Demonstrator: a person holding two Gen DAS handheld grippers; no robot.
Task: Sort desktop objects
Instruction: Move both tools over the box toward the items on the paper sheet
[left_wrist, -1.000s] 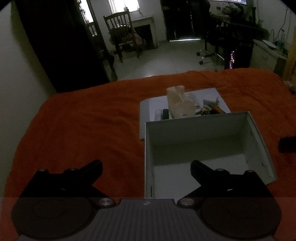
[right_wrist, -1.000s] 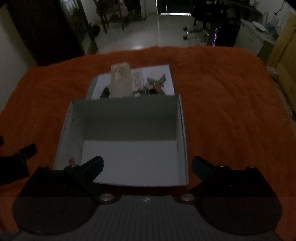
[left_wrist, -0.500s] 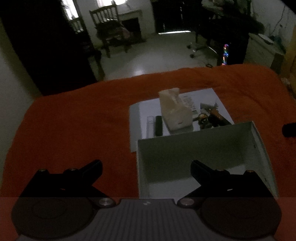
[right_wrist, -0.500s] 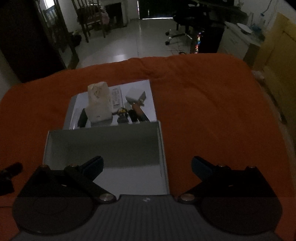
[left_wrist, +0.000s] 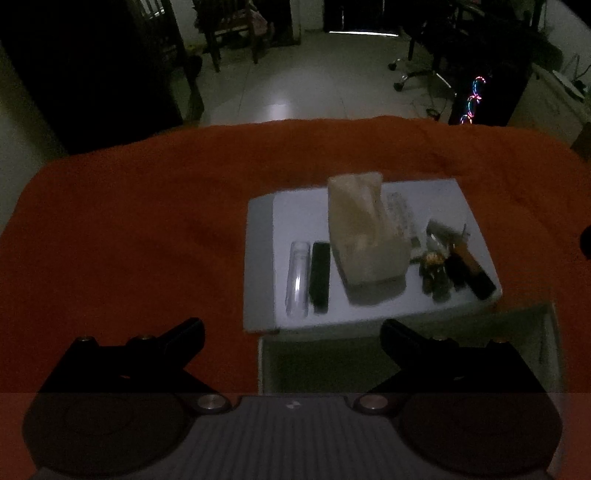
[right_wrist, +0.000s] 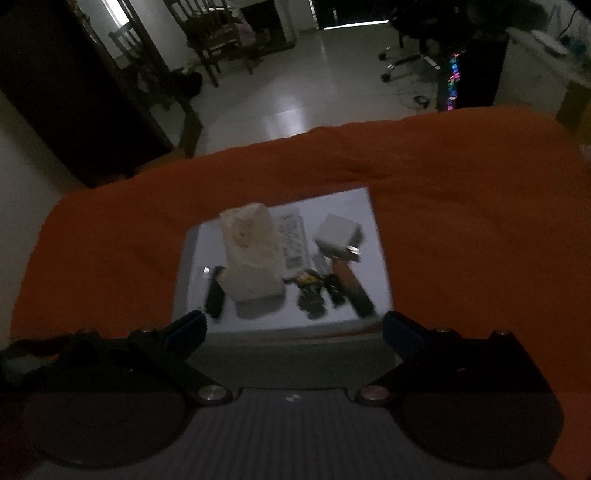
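Both hand-held grippers empty, jaws spread wide: left hand-held gripper (left_wrist: 291, 332) at lower centre, right hand-held gripper (right_wrist: 293, 326) likewise. White board (left_wrist: 295, 221) lies mid-frame on orange blanket (left_wrist: 129, 229), carrying tissue pack (left_wrist: 364, 236), clear tube (left_wrist: 298, 282) beside black stick (left_wrist: 320, 282), white adapter (right_wrist: 339, 232), brown-handled tool (right_wrist: 352, 286). Open box (left_wrist: 406, 362) rim at bottom, just below board.

A matt, slightly napped orange cloth (left_wrist: 129, 229) is seen spread over the surface, and on it a smooth white sheet (left_wrist: 295, 214) that looks like paper or card. A clear, glossy plastic tube (left_wrist: 297, 282) and a matt black bar (left_wrist: 320, 281) are shown beside a crinkled, translucent bag (left_wrist: 364, 229). The floor (right_wrist: 295, 92) is rendered as glossy tile, and the chair (right_wrist: 221, 37) as wood.
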